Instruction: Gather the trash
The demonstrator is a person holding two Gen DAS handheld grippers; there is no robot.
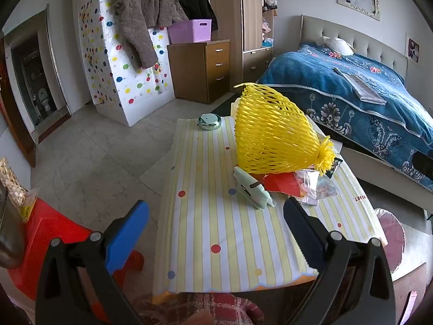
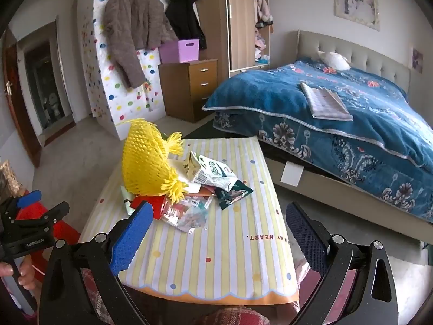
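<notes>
A pile of trash lies on the striped table (image 1: 216, 230) (image 2: 230, 257). A yellow foam fruit net (image 1: 273, 135) (image 2: 147, 162) sits on top. Under and beside it lie a pale green carton (image 1: 251, 191), a red wrapper (image 1: 281, 184) (image 2: 151, 203), a clear snack bag (image 1: 319, 187) (image 2: 189, 214), a crushed milk carton (image 2: 213, 173) and a dark green wrapper (image 2: 234, 193). My left gripper (image 1: 216, 216) is open and empty, near the table's front edge. My right gripper (image 2: 219, 224) is open and empty, just short of the pile. The left gripper also shows in the right wrist view (image 2: 29, 211).
A round metal tin (image 1: 209, 122) stands at the table's far end. A red stool (image 1: 40, 243) with a snack bag (image 1: 13, 187) is at the left. A bed with a blue blanket (image 2: 338, 113) fills the right. A pink bag (image 1: 389, 238) sits by the table's right side.
</notes>
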